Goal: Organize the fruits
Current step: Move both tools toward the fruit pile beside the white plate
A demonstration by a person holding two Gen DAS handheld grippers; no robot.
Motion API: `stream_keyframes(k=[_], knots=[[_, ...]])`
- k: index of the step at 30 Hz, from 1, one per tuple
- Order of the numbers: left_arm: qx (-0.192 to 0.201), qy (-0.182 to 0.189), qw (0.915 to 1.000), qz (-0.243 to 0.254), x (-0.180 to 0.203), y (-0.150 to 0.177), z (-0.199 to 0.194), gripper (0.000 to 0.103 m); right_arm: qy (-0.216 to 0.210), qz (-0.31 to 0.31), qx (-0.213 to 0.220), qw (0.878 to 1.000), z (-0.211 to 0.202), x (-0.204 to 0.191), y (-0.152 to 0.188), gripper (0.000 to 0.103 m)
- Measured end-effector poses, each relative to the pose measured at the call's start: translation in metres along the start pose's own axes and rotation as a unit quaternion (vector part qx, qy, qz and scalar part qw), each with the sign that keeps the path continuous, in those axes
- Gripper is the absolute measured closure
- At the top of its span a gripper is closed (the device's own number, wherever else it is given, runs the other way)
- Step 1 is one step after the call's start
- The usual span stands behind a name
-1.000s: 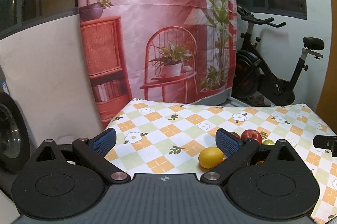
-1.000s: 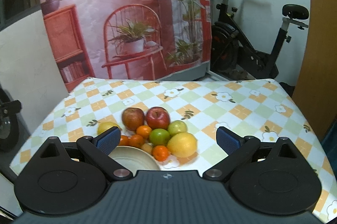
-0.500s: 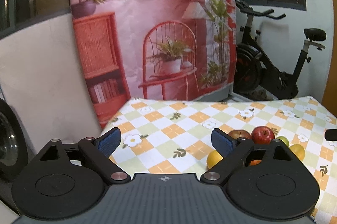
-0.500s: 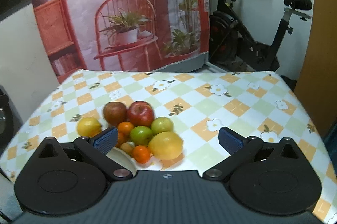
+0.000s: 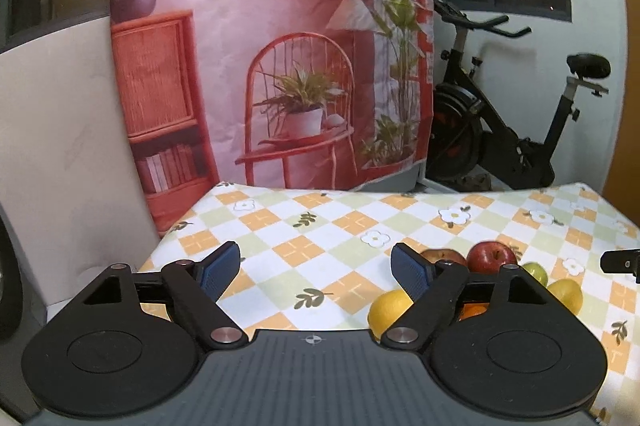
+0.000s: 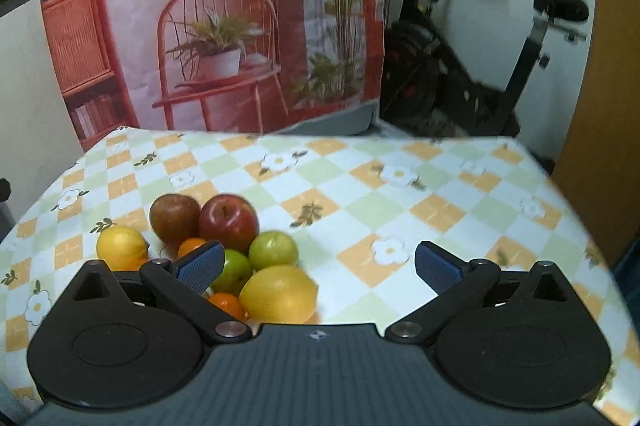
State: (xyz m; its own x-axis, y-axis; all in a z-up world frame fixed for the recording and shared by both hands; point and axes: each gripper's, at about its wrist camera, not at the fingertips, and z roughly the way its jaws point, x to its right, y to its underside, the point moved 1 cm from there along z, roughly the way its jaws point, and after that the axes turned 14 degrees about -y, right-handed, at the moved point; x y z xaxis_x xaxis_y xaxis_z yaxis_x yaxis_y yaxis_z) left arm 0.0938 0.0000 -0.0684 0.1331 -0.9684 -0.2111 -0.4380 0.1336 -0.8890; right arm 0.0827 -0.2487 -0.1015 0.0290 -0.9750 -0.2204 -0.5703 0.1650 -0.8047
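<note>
The left gripper (image 5: 316, 272) hangs over bare checked cloth with nothing between its blue pads, and its jaws are closing; the small lemon (image 5: 390, 310) lies just past its right finger, partly hidden by it. The right gripper (image 6: 318, 266) stands spread wide and empty, the big lemon (image 6: 279, 294) low between its fingers but untouched. Beyond it the fruit sits in one tight heap on the tabletop (image 6: 400, 194): two green fruits (image 6: 273, 248), a red apple (image 6: 229, 222) beside a darker apple (image 6: 175, 216), small oranges (image 6: 191, 247) tucked among them, and another lemon (image 6: 120, 246) at the heap's left edge.

I judge this the approach step, nothing yet grasped. The next move calls for picking one fruit at the heap's rim, squaring the fingers either side of it, then lowering and clenching without nudging its neighbours, since round fruit will roll.

Against a second ago, both grippers have come closer to the heap and lower: the fruit looms larger in the right view, where the pale bowl rim then showing is now hidden, and the left jaws are narrower
</note>
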Motion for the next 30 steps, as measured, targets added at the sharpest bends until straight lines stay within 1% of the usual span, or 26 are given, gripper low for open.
stream_keyframes(k=[1, 4, 7, 9, 12, 15, 17, 18, 20, 21, 23, 24, 25, 29, 30], knots=[[-0.007, 0.002, 1.0, 0.001, 0.002, 0.001, 0.003, 0.018, -0.002, 0.001, -0.004, 1.0, 0.003, 0.0, 0.002, 0.0], [-0.045, 0.019, 0.9987, -0.012, 0.002, 0.006, 0.016, 0.018, -0.008, 0.008, -0.011, 1.0, 0.009, -0.001, 0.011, 0.0], [-0.066, 0.036, 0.9966, -0.033, 0.002, 0.013, 0.027, 0.018, -0.015, 0.005, -0.01, 1.0, 0.013, -0.007, 0.02, 0.0], [-0.08, 0.033, 0.9959, -0.027, 0.005, 0.018, 0.036, 0.018, -0.021, -0.008, -0.014, 1.0, 0.016, -0.014, 0.026, 0.001], [-0.088, 0.031, 0.9955, -0.012, 0.01, 0.025, 0.044, 0.018, -0.035, -0.025, -0.026, 0.999, 0.022, -0.024, 0.032, 0.004], [-0.086, 0.043, 0.9953, 0.004, 0.014, 0.03, 0.044, 0.019, -0.048, -0.023, -0.031, 0.998, 0.027, -0.026, 0.035, 0.008], [-0.084, 0.055, 0.9949, 0.01, 0.016, 0.034, 0.042, 0.028, -0.052, -0.018, -0.031, 0.998, 0.029, -0.026, 0.036, 0.012], [-0.085, 0.06, 0.9945, 0.013, 0.018, 0.035, 0.043, 0.029, -0.053, -0.017, -0.03, 0.998, 0.03, -0.026, 0.037, 0.015], [-0.092, 0.069, 0.9933, 0.013, 0.021, 0.039, 0.044, 0.037, -0.06, -0.012, -0.035, 0.997, 0.032, -0.025, 0.04, 0.017], [-0.098, 0.075, 0.9923, 0.009, 0.022, 0.04, 0.046, 0.041, -0.064, -0.009, -0.036, 0.997, 0.033, -0.025, 0.042, 0.02], [-0.112, 0.09, 0.9897, 0.003, 0.025, 0.043, 0.053, 0.054, -0.068, -0.004, -0.043, 0.997, 0.035, -0.025, 0.044, 0.029], [-0.116, 0.093, 0.9888, 0.001, 0.026, 0.045, 0.056, 0.057, -0.069, -0.004, -0.046, 0.997, 0.037, -0.026, 0.045, 0.036], [-0.12, 0.093, 0.9884, 0.0, 0.026, 0.046, 0.06, 0.062, -0.069, -0.004, -0.047, 0.997, 0.038, -0.026, 0.045, 0.043], [-0.136, 0.088, 0.9866, -0.012, 0.024, 0.047, 0.074, 0.071, -0.069, -0.005, -0.043, 0.997, 0.039, -0.027, 0.046, 0.055], [-0.142, 0.092, 0.9854, -0.016, 0.023, 0.046, 0.077, 0.071, -0.07, -0.004, -0.045, 0.997, 0.041, -0.027, 0.045, 0.062]])
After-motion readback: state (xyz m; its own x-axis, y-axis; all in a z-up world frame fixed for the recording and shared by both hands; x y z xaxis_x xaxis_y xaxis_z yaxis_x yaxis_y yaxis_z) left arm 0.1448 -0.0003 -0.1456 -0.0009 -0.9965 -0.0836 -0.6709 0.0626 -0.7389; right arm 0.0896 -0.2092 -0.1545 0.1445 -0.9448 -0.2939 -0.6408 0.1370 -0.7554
